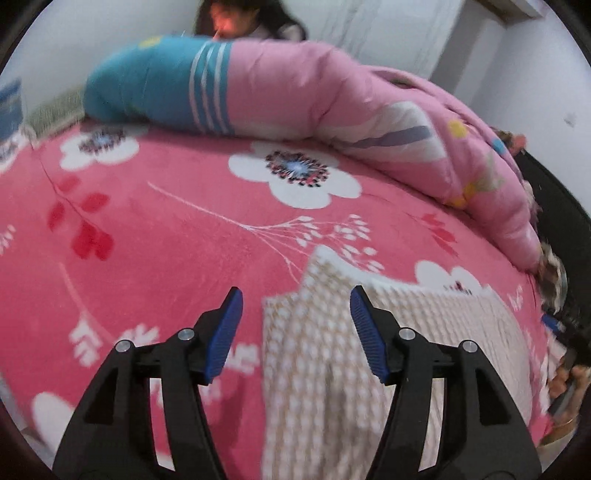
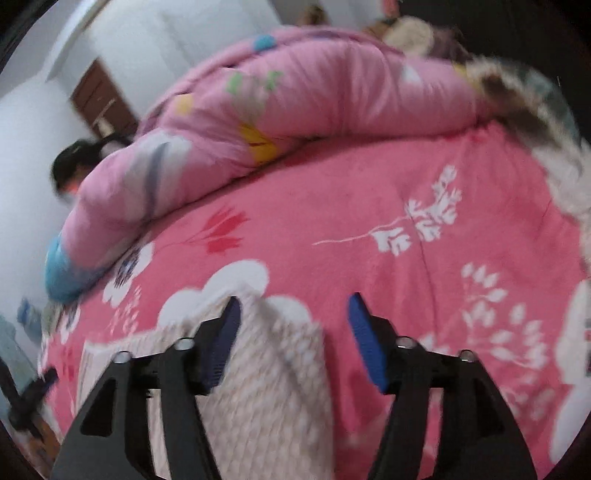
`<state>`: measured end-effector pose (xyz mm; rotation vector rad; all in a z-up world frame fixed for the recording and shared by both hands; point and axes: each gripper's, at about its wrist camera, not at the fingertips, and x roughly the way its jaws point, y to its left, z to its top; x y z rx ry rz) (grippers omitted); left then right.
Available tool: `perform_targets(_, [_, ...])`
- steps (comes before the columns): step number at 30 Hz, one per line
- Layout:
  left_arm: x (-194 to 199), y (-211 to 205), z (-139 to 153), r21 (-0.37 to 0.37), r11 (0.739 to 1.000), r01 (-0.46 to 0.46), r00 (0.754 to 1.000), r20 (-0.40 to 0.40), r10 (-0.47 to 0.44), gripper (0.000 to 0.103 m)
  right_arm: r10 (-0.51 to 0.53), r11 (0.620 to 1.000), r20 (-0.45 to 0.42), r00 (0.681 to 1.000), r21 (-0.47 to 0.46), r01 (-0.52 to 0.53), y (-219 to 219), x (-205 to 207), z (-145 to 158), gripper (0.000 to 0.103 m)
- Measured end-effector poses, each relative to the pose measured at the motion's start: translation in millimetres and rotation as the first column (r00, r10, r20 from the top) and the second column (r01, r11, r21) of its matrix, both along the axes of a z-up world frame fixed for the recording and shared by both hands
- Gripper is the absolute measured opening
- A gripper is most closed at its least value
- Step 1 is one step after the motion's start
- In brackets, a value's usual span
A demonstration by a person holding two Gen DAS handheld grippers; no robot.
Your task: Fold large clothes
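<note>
nearest in the left wrist view, the left gripper [image 1: 296, 293] hangs over the bed with its jaws spread apart and nothing pinched between them; the blue ribbed pads [image 1: 225, 336] are bare. under and past its right jaw lies the garment [image 1: 332, 369], a cream cloth with a pattern of small pale spots, spread flat on the bedspread [image 1: 166, 240]. the cloth's left edge runs up between the two jaws, and its top edge shows a white lining where a corner stands up a little. whether the right pad touches the cloth cannot be told through the blur.

in the right wrist view, the right gripper [image 2: 294, 299] is likewise released, jaws wide, holding nothing. the same garment [image 2: 266, 369] lies below its left jaw and reaches into the gap between the jaws, with its right edge falling there; the right jaw stands over bare bedspread [image 2: 406, 184]. at the lower left edge of this view the other gripper shows as a dark, blurred shape beside the cloth.

the bedspread is bright pink with large white flowers, white sprigs and red leaves. further back, a thick pink quilt [image 1: 332, 92] with a teal striped end lies bunched along the far side of the bed. behind the quilt a person [image 1: 251, 18] with dark hair is partly visible against a pale wall. a dark brown door [image 2: 99, 99] shows in the far left of the right wrist view.
</note>
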<state>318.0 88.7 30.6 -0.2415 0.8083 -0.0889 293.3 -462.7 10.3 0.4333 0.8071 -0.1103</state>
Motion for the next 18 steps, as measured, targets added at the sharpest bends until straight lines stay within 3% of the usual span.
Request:
perform_targets(6, [-80.9, -36.9, 14.4, 0.079, 0.993, 0.087, 0.995, 0.031, -0.09, 0.084, 0.187, 0.979, -0.01, 0.982, -0.082, -0.187, 54.9, -75.4, 19.0, 0.081])
perform_targets(10, [-133.8, -67.9, 9.4, 0.135, 0.982, 0.13, 0.991, -0.004, -0.131, 0.09, 0.26, 0.956, -0.046, 0.965, -0.132, -0.263, 95.8, -128.8, 11.1, 0.085])
perform_targets(18, [-218.6, -98.2, 8.9, 0.212, 0.974, 0.078, 0.997, -0.005, -0.079, 0.094, 0.295, 0.899, -0.078, 0.952, -0.316, -0.304, 164.6, -209.9, 7.3, 0.092])
